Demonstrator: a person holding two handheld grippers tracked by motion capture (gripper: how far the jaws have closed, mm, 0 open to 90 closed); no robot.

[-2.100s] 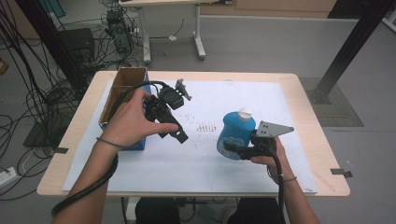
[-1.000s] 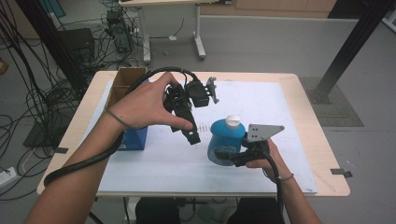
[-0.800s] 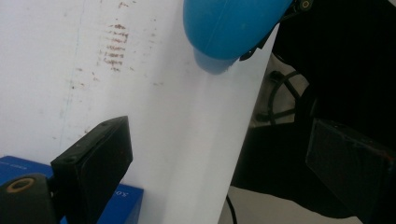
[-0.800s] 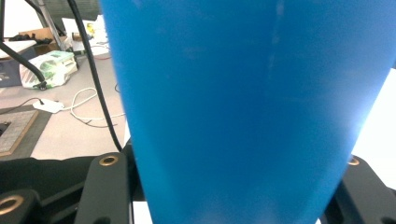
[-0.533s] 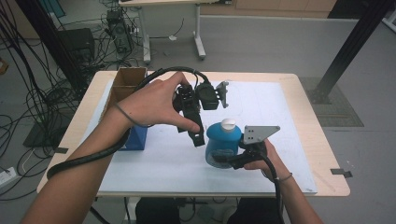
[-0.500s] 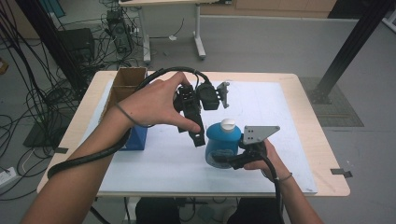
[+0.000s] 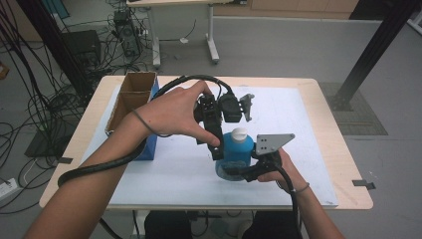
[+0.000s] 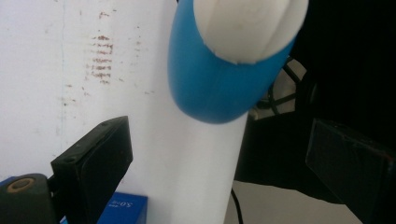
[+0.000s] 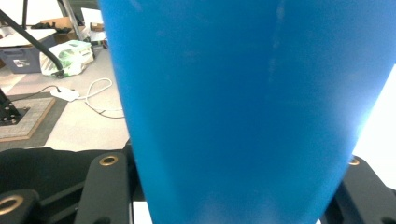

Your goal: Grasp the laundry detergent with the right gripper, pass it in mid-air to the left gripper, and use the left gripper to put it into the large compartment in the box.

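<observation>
Here the right tool clamps the blue bottle; the left tool gapes near its white cap

Wooden counter is wearing a white sheet, with a cardboard box sitting at its left edge.

The bottle is bright blue with a white cap. The surface is pale wood under a white sheet with faint brown marks. A brown cardboard box has a blue side, and both grippers are black.
</observation>
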